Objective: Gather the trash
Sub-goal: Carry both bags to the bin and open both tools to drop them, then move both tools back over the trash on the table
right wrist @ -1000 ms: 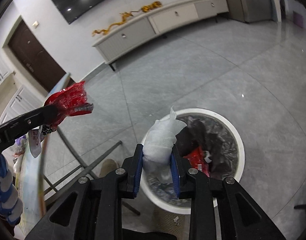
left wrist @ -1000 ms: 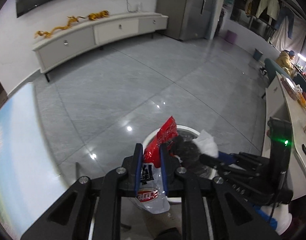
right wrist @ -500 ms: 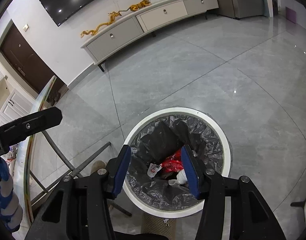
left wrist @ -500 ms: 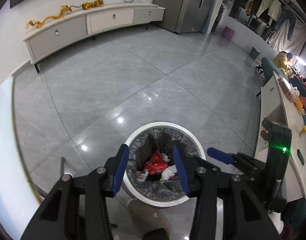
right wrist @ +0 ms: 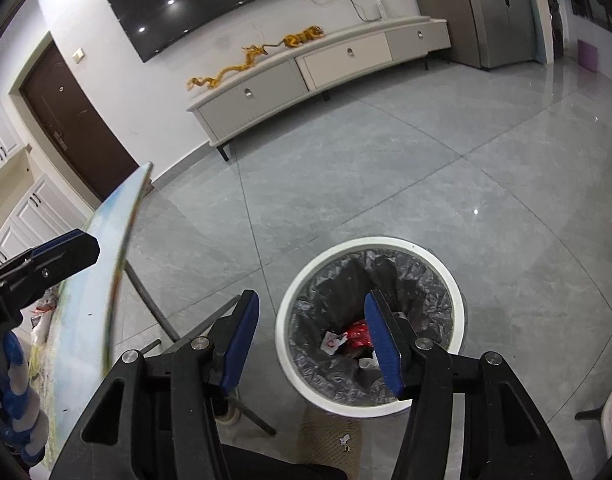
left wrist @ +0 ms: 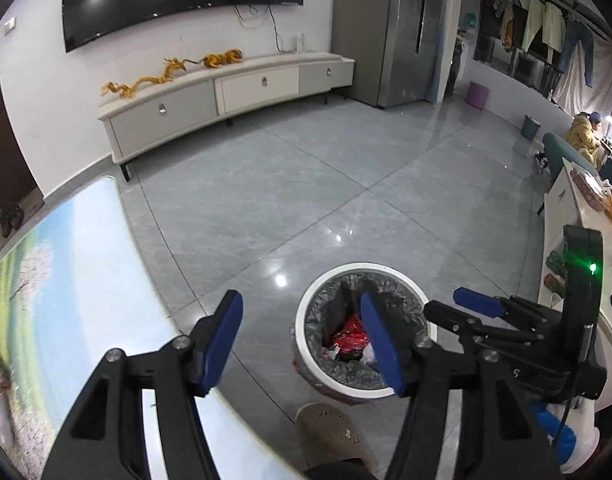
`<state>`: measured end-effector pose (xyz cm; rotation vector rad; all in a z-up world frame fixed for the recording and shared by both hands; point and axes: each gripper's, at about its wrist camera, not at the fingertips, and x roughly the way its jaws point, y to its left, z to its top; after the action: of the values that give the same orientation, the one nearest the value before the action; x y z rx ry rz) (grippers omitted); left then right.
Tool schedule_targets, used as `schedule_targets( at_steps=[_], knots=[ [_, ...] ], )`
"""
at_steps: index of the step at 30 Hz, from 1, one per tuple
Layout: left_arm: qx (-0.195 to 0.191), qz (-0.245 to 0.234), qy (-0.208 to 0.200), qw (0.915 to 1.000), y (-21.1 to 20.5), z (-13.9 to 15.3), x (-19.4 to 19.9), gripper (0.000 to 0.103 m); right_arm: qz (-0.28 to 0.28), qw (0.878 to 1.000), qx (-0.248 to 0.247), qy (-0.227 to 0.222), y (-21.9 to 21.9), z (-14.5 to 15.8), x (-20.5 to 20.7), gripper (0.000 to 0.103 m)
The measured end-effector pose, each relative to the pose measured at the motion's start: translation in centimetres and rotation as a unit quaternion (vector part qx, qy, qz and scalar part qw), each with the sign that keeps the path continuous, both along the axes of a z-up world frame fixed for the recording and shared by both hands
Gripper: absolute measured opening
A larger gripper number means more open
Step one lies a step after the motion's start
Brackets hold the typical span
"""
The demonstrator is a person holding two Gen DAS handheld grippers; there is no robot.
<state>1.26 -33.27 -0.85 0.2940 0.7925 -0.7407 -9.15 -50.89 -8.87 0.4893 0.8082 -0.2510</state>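
Both my grippers wide open, empty, above bin.
Left gripper [left wrist: 301, 344] and right gripper [right wrist: 312, 340] flank round white black-lined trash bin [right wrist: 458, 292]; red wrapper [right wrist: 360, 338] lies inside, below right gripper.

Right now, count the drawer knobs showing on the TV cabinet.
3, along the TV cabinet front: left knob, middle knob, right knob. No others show in either view.

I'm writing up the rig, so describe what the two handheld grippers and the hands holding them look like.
Both grippers, left and right, have black angular linkage arms with silver pivot bolts and flat blue finger pads. The right one's black body carries a green light. The hands wear white gloves with blue markings.
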Motion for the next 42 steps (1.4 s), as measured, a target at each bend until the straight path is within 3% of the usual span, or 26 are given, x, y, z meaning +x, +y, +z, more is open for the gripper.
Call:
schedule_targets(
  at_steps=[15, 25, 33, 42],
  knots=[
    [-0.049, 0.039, -0.054, 0.9966, 8.7, 4.4, -2.6, 0.06, 0.026, 0.998, -0.044, -0.042, 5.4, 6.2, -0.9, 0.056],
    [-0.079, 0.082, -0.076, 0.9906, 15.4, 5.9, -3.1, 0.06, 0.068, 0.993, -0.081, -0.061, 10.1, 10.1, -0.5, 0.057],
    [-0.079, 0.149, -0.071, 0.9832, 23.5, 4.6, -1.6, 0.06, 0.116, 0.985, -0.101, -0.075, 15.1, 12.3, 1.2, 0.057],
    [-0.074, 0.255, -0.05, 0.9629, 35.8, 1.2, 1.0, 0.06, 0.183, 0.975, -0.097, -0.075, 21.7, 12.6, 4.9, 0.057]
  ],
)
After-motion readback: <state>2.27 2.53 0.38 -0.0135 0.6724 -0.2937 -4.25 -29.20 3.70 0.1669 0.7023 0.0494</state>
